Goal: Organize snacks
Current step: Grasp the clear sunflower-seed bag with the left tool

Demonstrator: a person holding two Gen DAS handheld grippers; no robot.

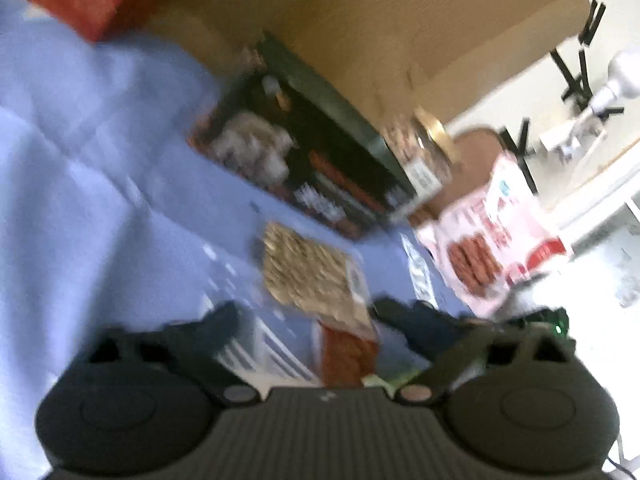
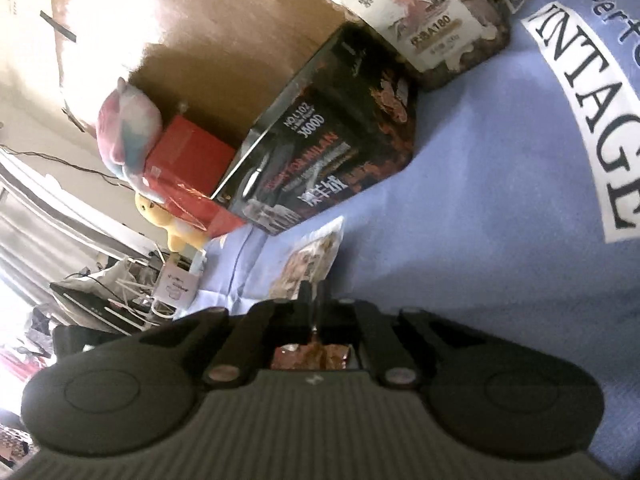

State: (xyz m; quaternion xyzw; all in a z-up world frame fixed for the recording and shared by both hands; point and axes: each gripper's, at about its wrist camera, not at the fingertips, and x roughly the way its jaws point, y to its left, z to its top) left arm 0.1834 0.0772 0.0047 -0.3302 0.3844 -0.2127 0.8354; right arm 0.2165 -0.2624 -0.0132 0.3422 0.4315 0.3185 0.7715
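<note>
The left wrist view is blurred. My left gripper stands wide open over a clear packet of pale nuts that lies on the blue cloth, and its pads are not touching the packet. A pink snack packet stands up at the right. In the right wrist view my right gripper is shut on the edge of a thin printed packet that sticks out ahead of its tips. Beyond it are a black snack box and a jar of nuts. The left wrist view also shows this box and the jar.
A blue printed cloth covers the surface. A red box and a plush toy sit left of the black box. A large cardboard box stands behind. Cables and clutter lie off the left edge.
</note>
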